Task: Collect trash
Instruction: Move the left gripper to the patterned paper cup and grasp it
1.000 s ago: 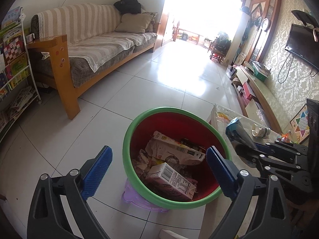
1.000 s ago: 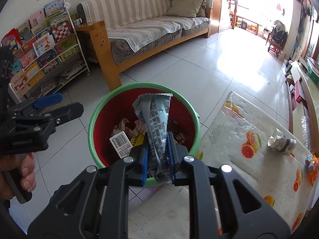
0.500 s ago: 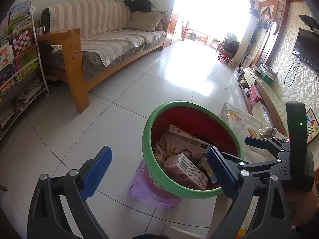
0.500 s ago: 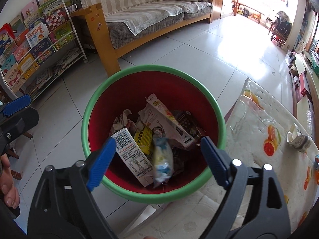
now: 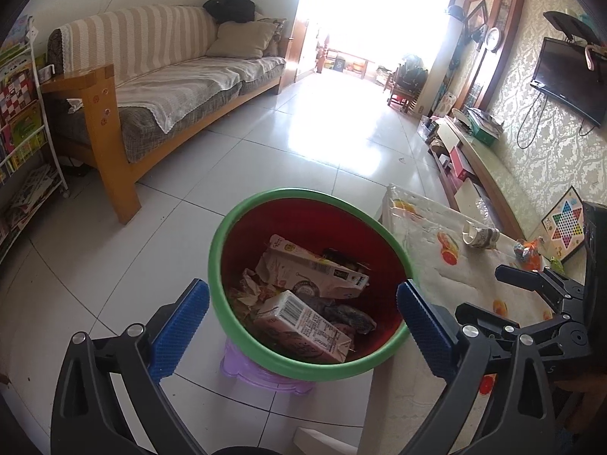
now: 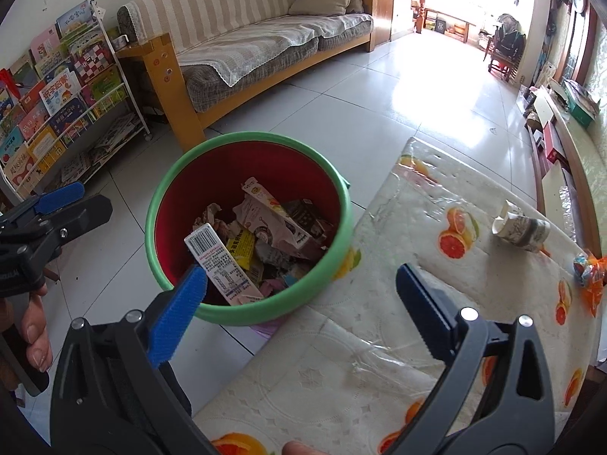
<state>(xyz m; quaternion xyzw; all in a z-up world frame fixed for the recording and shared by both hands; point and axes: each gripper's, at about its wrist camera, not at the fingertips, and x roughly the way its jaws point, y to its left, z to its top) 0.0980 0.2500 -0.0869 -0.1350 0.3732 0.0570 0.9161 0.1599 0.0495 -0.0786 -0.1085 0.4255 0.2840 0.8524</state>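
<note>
The drop step looks just done: the right claw (image 6: pixel 299 303) has nothing between its blue pads, and its jaws are opening to their widest; the left claw (image 5: pixel 303 326) also stands apart and empty. The bin (image 6: pixel 341 189), red inside with a green rim, sits ahead of and below both claws, on a purple stool (image 5: pixel 265 373) on the tiled floor; it already holds a barcoded carton (image 6: pixel 222 261), a pale flattened carton (image 5: pixel 315 269) and crumpled wrappers.

What is left to collect lies on the surface (image 6: pixel 379 341) with the fruit-print cover, ahead and to the right of the right claw: a crushed paper cup (image 6: pixel 521 227) on its side, and farther right, near the edge of view, an orange wrapper (image 6: pixel 588 276); both are well apart from the bin.

By my judgement the next move calls for the right claw to swing rightward toward the cup, with the pads kept wide enough to straddle it, and to close gently, since the crushed paper will probably give.

Both claws tilt steeply downward; the left hovers over the near rim of the bin, the right over the gap between bin and surface; fingers of the hand (image 6: pixel 36 326) holding the left claw show at the left edge of the right wrist view.
</note>
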